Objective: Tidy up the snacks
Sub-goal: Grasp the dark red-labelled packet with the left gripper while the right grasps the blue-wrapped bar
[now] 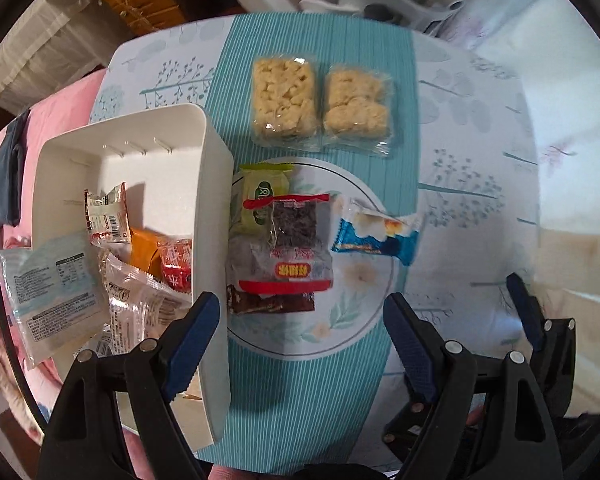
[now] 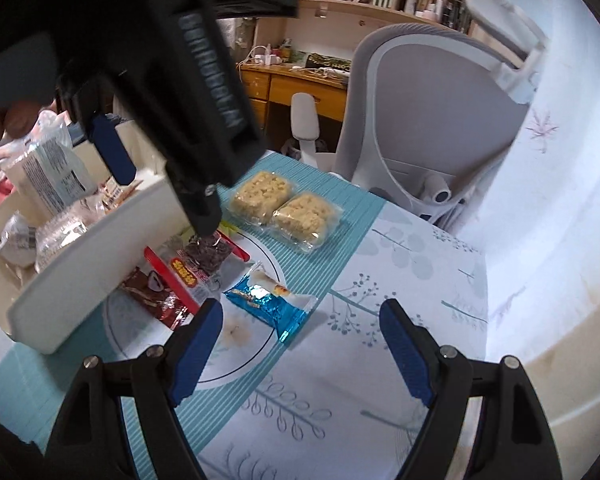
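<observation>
A white bin (image 1: 216, 208) at the left holds several wrapped snacks (image 1: 112, 220). Beside it on the table lie a red-banded pack of dark snack (image 1: 292, 248), a green pack (image 1: 260, 196), a brown pack (image 1: 272, 304), a blue pack (image 1: 380, 234) and two clear packs of puffed rice cakes (image 1: 320, 104). My left gripper (image 1: 300, 336) is open and empty above the near edge of the pile. My right gripper (image 2: 300, 344) is open and empty, just near of the blue pack (image 2: 272, 300). The bin (image 2: 88, 264) and rice cakes (image 2: 284, 204) also show there.
The table carries a teal striped runner (image 1: 300, 392) and a floral cloth (image 1: 480, 200). A grey office chair (image 2: 432, 120) stands behind the table, with a wooden desk (image 2: 300, 88) and bookshelves beyond. Pink bedding (image 1: 60, 104) lies left of the bin.
</observation>
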`<state>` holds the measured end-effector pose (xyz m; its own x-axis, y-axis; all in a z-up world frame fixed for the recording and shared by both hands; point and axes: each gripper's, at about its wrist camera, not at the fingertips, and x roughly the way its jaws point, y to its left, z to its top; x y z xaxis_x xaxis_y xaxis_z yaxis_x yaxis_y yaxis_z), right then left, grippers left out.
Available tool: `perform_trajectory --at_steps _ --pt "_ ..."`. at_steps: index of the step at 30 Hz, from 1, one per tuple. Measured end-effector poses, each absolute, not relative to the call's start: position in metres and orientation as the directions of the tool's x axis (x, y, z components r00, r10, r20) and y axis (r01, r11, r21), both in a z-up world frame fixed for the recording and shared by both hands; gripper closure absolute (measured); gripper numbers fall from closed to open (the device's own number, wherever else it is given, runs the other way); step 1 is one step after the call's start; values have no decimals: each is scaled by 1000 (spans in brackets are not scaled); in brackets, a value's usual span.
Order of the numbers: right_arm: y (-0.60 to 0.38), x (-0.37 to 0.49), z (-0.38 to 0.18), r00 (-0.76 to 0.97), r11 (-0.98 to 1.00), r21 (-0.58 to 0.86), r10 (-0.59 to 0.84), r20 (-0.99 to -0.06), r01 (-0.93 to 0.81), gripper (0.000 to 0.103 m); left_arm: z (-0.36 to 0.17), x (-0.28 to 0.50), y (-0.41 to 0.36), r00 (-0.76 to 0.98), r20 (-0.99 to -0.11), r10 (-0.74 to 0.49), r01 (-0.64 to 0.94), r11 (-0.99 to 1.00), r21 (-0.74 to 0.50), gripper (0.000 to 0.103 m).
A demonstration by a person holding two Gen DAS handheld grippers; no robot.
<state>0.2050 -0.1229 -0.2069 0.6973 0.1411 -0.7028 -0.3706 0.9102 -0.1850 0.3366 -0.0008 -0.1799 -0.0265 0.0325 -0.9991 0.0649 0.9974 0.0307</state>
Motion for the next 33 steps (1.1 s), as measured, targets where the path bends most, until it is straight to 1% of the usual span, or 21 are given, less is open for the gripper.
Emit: perform_trajectory --at_steps 7,9,14,17,19,23,25,26,28,33 --pt "-107 221 -243 688 867 -239 151 -710 -438 22 -209 363 -15 -68 -992 103 75 992 98 21" --pt "-104 226 -250 684 865 -232 161 -711 -444 22 -217 369 -18 -81 -988 131 79 989 124 24" --pt "-96 236 -268 669 857 -222 177 -722 -466 24 -232 377 -24 -104 -981 163 82 985 155 26" --pt "-92 241 -274 665 855 -215 186 -723 -473 25 -240 380 -26 -120 -977 177 83 982 168 35" --pt "-90 245 -279 660 856 -206 191 -727 -474 25 -245 382 -27 -128 -974 185 80 981 176 36" --pt "-84 251 -285 636 845 -192 207 -743 -500 31 -255 384 -27 -138 -968 208 86 977 198 37" --pt "-83 254 -291 619 838 -191 204 -758 -511 36 -259 384 -27 -152 -966 210 78 977 200 40" --pt "-84 254 -290 620 840 -182 214 -755 -511 37 -261 385 -26 -155 -965 210 75 977 200 41" --pt "-87 254 -289 615 849 -166 216 -759 -502 46 -263 386 -25 -157 -965 209 69 977 200 43" --pt "-94 246 -288 590 848 -136 232 -774 -512 54 -269 391 -25 -168 -970 173 49 985 167 45"
